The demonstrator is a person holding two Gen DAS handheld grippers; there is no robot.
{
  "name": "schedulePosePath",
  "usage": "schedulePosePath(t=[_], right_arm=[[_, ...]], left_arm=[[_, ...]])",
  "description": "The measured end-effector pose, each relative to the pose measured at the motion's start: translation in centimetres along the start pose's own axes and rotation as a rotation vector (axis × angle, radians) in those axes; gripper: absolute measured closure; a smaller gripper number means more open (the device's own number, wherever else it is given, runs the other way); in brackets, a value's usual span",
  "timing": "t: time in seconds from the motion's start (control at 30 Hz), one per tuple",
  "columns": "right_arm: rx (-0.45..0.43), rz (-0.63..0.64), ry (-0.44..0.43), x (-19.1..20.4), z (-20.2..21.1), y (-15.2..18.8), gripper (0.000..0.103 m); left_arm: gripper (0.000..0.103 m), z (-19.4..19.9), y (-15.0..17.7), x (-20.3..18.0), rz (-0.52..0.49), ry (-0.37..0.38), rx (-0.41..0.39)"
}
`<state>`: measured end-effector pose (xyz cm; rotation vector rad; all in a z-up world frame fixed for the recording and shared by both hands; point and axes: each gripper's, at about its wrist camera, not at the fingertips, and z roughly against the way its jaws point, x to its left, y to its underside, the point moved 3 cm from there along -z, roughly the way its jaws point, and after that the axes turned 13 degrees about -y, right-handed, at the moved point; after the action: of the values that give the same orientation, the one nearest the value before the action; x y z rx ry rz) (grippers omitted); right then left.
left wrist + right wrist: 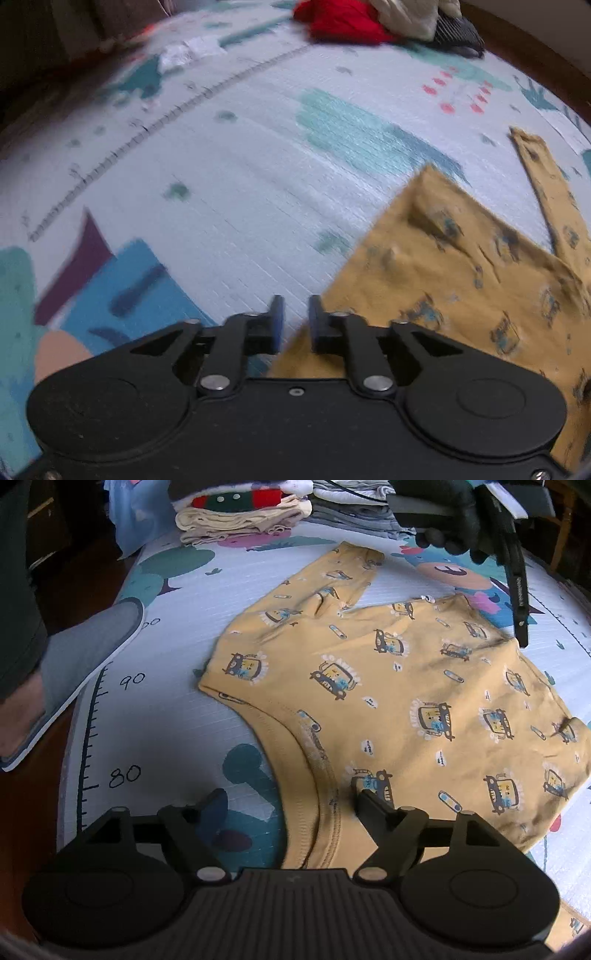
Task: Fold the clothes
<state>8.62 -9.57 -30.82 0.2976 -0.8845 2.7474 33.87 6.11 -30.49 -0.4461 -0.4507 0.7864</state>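
1. Left hand-held gripper (pixel 296 321): jaws nearly together with a narrow gap; nothing seen between the pads. Its tips hang over the edge of the yellow shirt (pixel 461 280), where cloth meets the play mat (pixel 240 177). Contact with the cloth cannot be told; the whole left view is motion-blurred.
2. Right hand-held gripper (pixel 291 805): jaws wide apart. The shirt's ribbed neckline (pixel 314 775) passes between them. One fingertip lies over the printed cloth, the other over bare mat; the pads are not pressing on the fabric. Whether the tips touch down is unclear.
3. The yellow shirt, with a cartoon car print, lies spread flat on the mat. In the right view one sleeve (pixel 343 576) reaches toward the far end. The gripper body hides its near part, and the frame's right edge cuts off its far side.
4. In the left view only a corner of the shirt and one narrow strip (pixel 554 206) show; the print there is smeared beyond reading.
5. A gloved hand (pixel 454 520) holding the other gripper's dark body appears at the top right of the right view, mostly cropped; its fingers are out of sight there.
6. Stacks of folded clothes (pixel 240 517) sit at the mat's far end, partly cut off.
7. Loose pile, left view: a red garment (pixel 343 20) and a cream garment (pixel 406 18), cropped by the top edge.
8. A grey slipper (pixel 85 657) on a foot rests at the mat's left edge, beside the printed ruler (pixel 92 720).
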Motion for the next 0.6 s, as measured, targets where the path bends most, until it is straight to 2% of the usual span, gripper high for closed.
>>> schedulePosePath(t=[0.1, 0.23, 0.37, 0.43, 0.5, 0.6], right_arm=[[-0.021, -0.041, 0.014, -0.7, 0.4, 0.0, 0.028], [-0.015, -0.046, 0.017, -0.9, 0.2, 0.0, 0.026], [-0.015, -0.048, 0.008, -0.7, 0.2, 0.1, 0.026], [-0.015, -0.047, 0.004, -0.6, 0.2, 0.1, 0.026], [-0.014, -0.041, 0.004, -0.5, 0.1, 0.2, 0.026], [-0.010, -0.042, -0.004, -0.4, 0.0, 0.1, 0.022]], left_arm=[[0.090, 0.5, -1.7, -1.0, 0.012, 0.062, -0.039], [0.090, -0.6, -3.2, -4.0, -0.042, 0.145, -0.034], [0.090, -2.1, -3.0, -6.0, -0.117, 0.157, 0.016], [0.090, -2.1, -3.0, -6.2, -0.130, 0.151, 0.008], [0.101, -2.0, -3.1, -6.2, -0.152, 0.148, -0.004], [0.102, -1.4, -3.7, -6.2, -0.156, 0.145, -0.048]])
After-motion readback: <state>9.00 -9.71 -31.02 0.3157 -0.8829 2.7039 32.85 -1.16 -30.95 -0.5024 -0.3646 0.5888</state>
